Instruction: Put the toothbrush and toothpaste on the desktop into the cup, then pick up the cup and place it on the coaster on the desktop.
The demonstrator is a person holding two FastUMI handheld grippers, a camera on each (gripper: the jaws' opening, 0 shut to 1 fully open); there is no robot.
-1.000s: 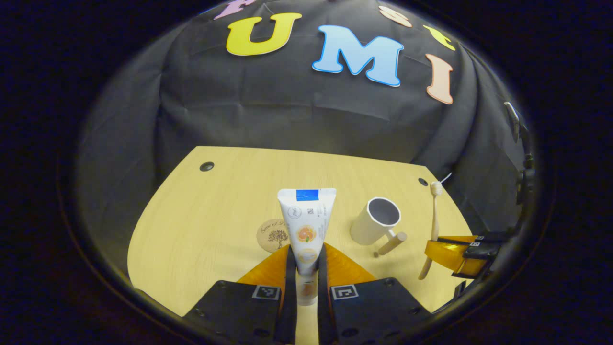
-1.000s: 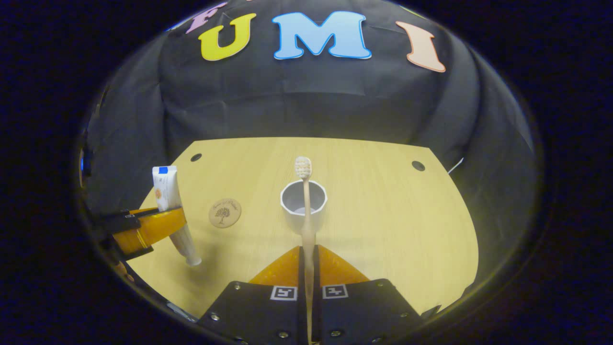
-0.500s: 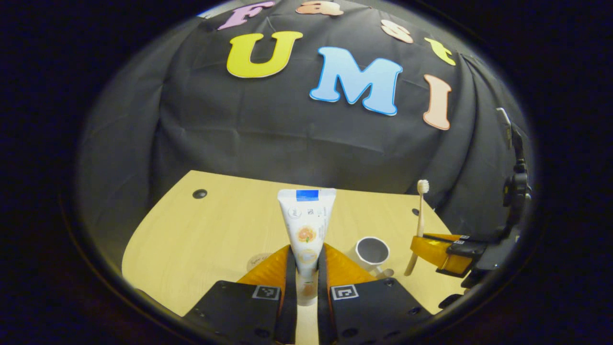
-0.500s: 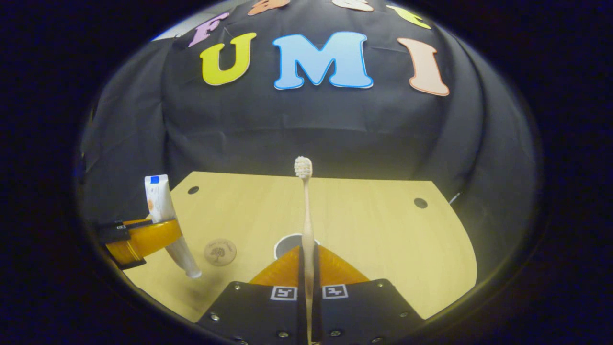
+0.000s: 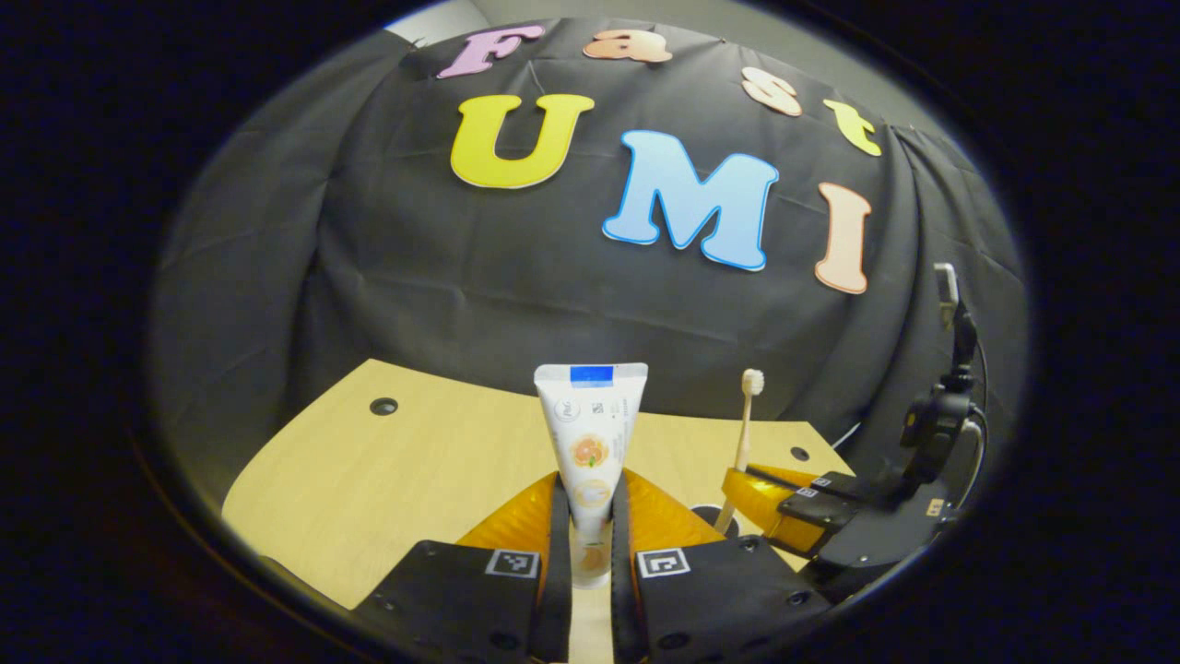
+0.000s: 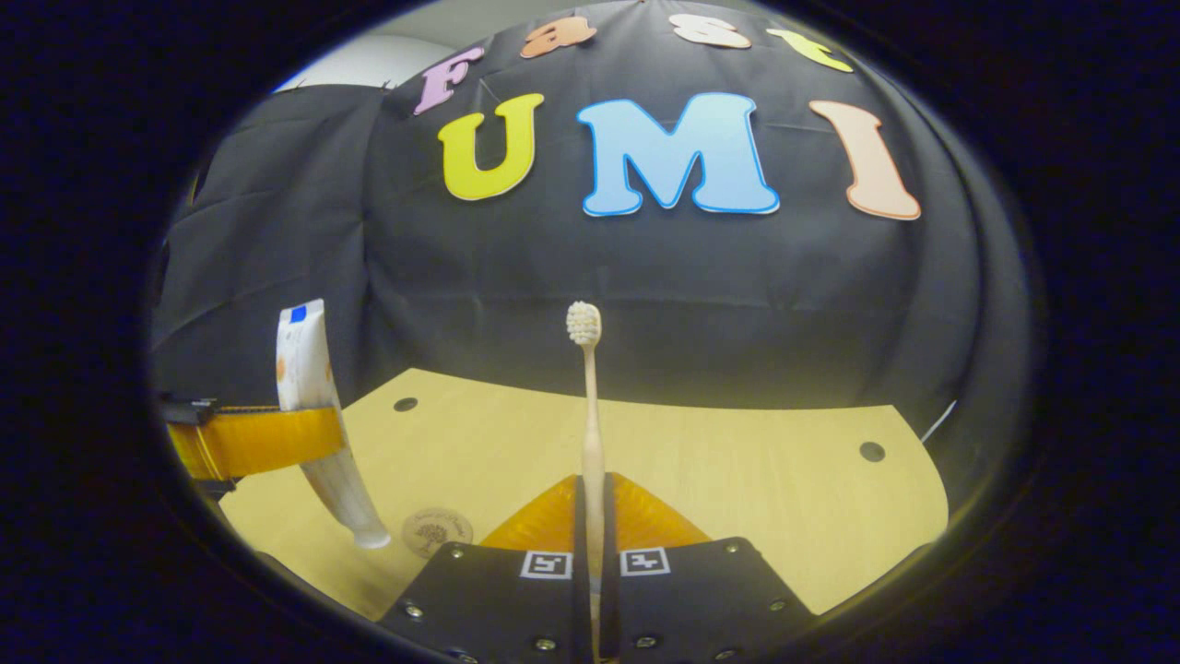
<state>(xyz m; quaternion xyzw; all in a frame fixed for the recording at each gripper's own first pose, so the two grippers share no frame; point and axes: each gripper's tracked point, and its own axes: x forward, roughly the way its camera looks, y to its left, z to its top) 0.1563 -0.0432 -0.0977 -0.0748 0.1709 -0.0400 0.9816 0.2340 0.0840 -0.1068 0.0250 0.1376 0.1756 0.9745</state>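
A white toothpaste tube (image 5: 590,433) stands upright, crimped end up, with my left gripper (image 5: 590,521) shut on its lower part. In the right gripper view the same tube (image 6: 309,369) hangs cap down in that gripper (image 6: 263,441), above the table's left side. My right gripper (image 6: 590,521) is shut on a wooden toothbrush (image 6: 590,415), bristles up. From the left gripper view, the right gripper (image 5: 784,503) and toothbrush (image 5: 743,429) are close on the right, over the dark mouth of the cup (image 5: 708,513). A round coaster (image 6: 436,531) lies on the wooden table (image 6: 756,498).
The table (image 5: 406,470) has small dark holes near its far corners (image 5: 383,406) (image 6: 870,451). Black cloth closes off the back and sides. A dark mount with a cable (image 5: 936,424) stands behind the right gripper.
Both grippers have risen and tipped upward with their loads. The right gripper came closer to the left one, over the cup. The cup has slipped under the fingers in the right gripper view.
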